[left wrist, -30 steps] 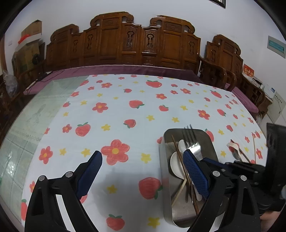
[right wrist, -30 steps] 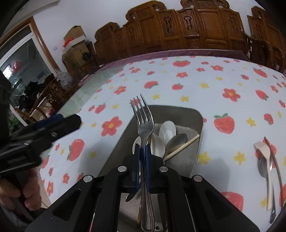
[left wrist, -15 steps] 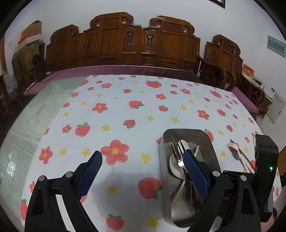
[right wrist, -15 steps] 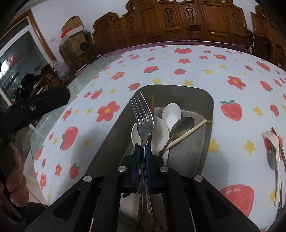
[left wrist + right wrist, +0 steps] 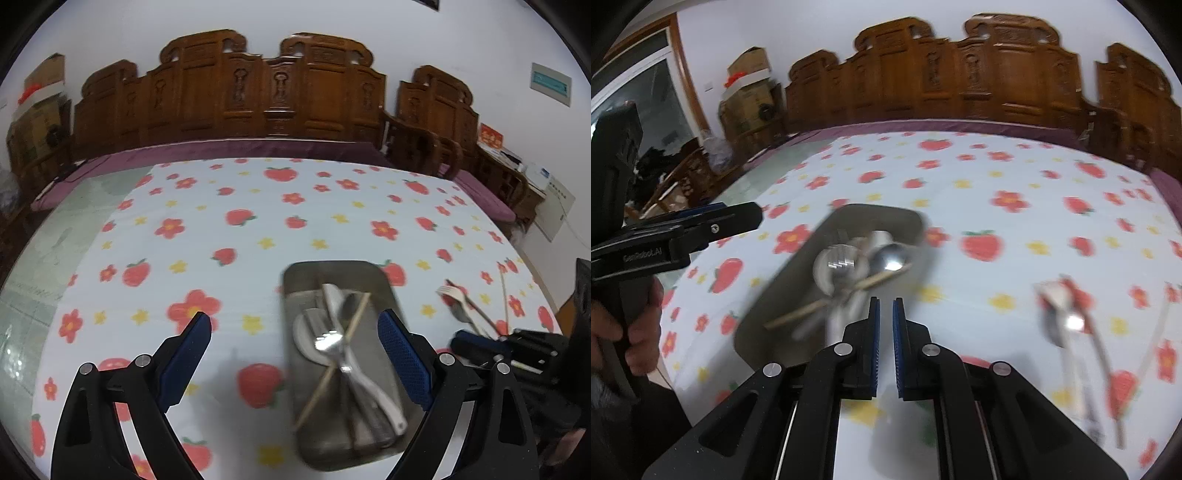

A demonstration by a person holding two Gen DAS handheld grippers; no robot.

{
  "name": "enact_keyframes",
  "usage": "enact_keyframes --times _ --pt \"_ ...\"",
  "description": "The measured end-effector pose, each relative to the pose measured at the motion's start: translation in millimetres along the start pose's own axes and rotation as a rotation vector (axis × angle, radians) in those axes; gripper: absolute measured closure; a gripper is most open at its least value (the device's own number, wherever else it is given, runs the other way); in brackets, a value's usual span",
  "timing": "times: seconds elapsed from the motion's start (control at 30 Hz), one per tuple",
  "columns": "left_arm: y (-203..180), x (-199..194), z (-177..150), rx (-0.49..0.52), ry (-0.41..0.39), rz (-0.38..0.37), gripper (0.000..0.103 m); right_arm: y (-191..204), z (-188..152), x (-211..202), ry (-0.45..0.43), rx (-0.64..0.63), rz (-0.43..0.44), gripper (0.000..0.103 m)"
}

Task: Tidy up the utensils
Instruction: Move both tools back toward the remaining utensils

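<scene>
A metal tray (image 5: 334, 271) on a strawberry-print tablecloth (image 5: 221, 229) holds a fork (image 5: 325, 334), spoons and a chopstick (image 5: 332, 362) in a crossed heap. The left gripper (image 5: 295, 349) hovers spread wide; the right gripper (image 5: 883, 314), nearly pressed together and empty, hangs beside the tray. More utensils (image 5: 1067, 325) lie loose on the cloth, well apart.
</scene>
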State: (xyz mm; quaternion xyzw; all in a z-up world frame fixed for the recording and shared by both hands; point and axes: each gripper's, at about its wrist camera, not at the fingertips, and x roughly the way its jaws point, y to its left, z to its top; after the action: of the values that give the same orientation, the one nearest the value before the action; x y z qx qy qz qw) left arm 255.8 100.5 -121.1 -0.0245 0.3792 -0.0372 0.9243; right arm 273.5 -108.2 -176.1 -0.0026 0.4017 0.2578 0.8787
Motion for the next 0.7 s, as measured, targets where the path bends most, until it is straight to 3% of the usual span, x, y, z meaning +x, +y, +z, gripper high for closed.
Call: enact_keyframes --times 0.37,0.7 --pt "-68 9 -10 0.069 0.001 -0.076 0.015 -105 -31 -37 0.017 -0.006 -0.219 0.089" --pt "-114 12 -29 0.12 0.006 -0.091 0.015 -150 -50 -3 0.092 -0.001 -0.2 0.088"
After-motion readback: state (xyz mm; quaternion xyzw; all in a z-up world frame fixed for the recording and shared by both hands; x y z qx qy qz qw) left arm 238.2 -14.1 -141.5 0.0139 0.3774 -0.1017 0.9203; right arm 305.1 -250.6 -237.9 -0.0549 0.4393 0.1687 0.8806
